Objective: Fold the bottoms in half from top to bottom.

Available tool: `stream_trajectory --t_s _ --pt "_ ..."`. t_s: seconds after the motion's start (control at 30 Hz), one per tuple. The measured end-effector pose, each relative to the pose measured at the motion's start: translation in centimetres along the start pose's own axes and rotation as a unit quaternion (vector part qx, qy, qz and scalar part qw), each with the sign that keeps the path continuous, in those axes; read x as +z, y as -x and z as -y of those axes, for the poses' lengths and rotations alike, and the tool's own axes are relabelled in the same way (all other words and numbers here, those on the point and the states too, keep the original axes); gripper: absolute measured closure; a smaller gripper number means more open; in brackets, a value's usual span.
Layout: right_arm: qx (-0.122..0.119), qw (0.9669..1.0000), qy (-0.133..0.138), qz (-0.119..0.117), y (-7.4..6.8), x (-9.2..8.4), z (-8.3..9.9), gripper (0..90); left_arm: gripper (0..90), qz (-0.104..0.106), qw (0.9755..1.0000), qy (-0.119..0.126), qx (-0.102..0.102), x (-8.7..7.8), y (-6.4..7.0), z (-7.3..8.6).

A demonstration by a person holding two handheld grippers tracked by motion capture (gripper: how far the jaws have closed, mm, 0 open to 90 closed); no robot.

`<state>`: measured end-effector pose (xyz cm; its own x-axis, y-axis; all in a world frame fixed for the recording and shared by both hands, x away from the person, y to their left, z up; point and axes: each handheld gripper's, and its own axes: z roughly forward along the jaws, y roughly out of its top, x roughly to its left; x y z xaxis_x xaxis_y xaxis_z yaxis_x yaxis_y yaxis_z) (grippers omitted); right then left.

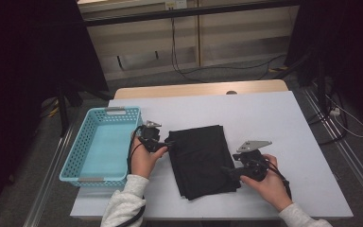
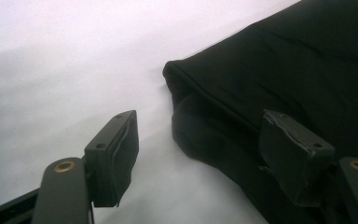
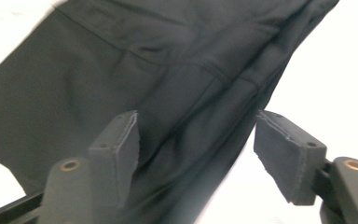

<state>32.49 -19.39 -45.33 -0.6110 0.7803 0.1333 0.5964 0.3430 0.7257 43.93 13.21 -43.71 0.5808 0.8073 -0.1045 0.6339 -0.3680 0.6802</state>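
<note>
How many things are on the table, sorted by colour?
Black: 1, the folded black cloth
Light blue: 1, the plastic basket
Total: 2

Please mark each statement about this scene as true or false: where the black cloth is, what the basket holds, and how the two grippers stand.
1. The folded black cloth lies on the white table. True.
2. The cloth is inside the blue basket. False: the basket is empty, and the cloth lies to the right of it.
3. The left gripper has its jaws apart. True: a corner of the cloth lies near them, not pinched.
4. The right gripper is clamped on the cloth. False: its pads stand apart above the cloth.
5. The basket stands at the right edge of the table. False: it stands at the left.
</note>
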Motion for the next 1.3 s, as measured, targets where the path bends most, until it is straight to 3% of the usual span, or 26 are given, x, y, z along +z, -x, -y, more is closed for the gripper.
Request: stream_trajectory --t_s 0.2,0.47,0.77,0.87,1.3 --pt "0.005 0.9998 0.017 0.007 -0.1 -0.1 -0.2 24.5 27.7 0.0 1.0 0.002 0.001 0.0 0.1 -0.1" --pt "-0.009 0.9999 -0.013 0.0 -0.6 1.0 0.0 22.0 25.5 0.002 1.0 0.0 -0.002 0.0 0.1 -0.1" --pt "-0.001 0.9999 -0.011 0.013 -0.8 0.9 0.2 23.5 24.7 0.005 1.0 -0.003 -0.001 -0.1 0.2 -0.1" --pt "0.007 0.9997 -0.012 0.021 -0.2 0.8 0.1 21.7 24.1 0.005 1.0 -0.003 -0.004 -0.2 0.1 -0.2" --pt "0.025 0.9987 -0.007 0.044 -1.5 0.8 0.5 33.0 23.1 0.006 0.9999 0.003 -0.008 -0.4 0.3 -0.3"
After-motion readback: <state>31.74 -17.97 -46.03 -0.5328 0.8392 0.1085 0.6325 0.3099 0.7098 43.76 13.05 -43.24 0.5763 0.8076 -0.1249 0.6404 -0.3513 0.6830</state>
